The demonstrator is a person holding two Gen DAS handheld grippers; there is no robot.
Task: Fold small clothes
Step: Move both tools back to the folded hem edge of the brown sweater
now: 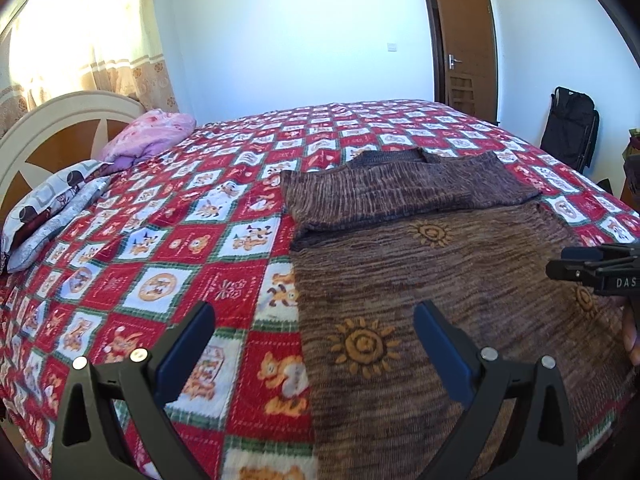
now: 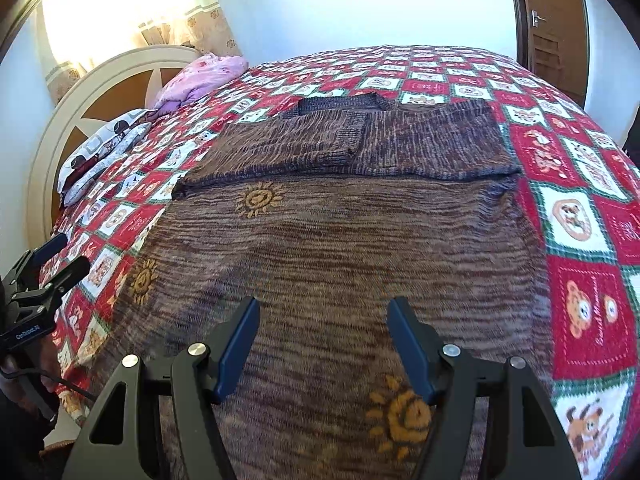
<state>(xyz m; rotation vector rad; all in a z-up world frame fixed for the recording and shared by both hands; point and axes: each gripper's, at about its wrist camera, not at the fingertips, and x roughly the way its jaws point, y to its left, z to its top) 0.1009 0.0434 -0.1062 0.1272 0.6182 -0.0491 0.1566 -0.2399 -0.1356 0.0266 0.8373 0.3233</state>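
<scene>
A home bedroom: a bed (image 1: 168, 240) with headboard (image 1: 44, 136), pillows (image 1: 52, 204), curtained window (image 1: 80, 32) and wooden door (image 1: 468, 40).

The left wrist view looks forward between its own blue-padded black fingers (image 1: 206, 334), low and close over the near edge of the bed, facing across the red-and-white checked cartoon bedspread (image 1: 168, 248) toward the far wall and brown wooden door (image 1: 466, 40). The right wrist view sits just beside it to the right, equally low, aimed the same way over the brown knitted sweater with orange suns (image 2: 340, 248). Both share that sweater, the bedspread, the cream-and-brown headboard (image 2: 100, 92) and the pink pillow (image 1: 150, 136); each catches the other gripper at its edge.
</scene>
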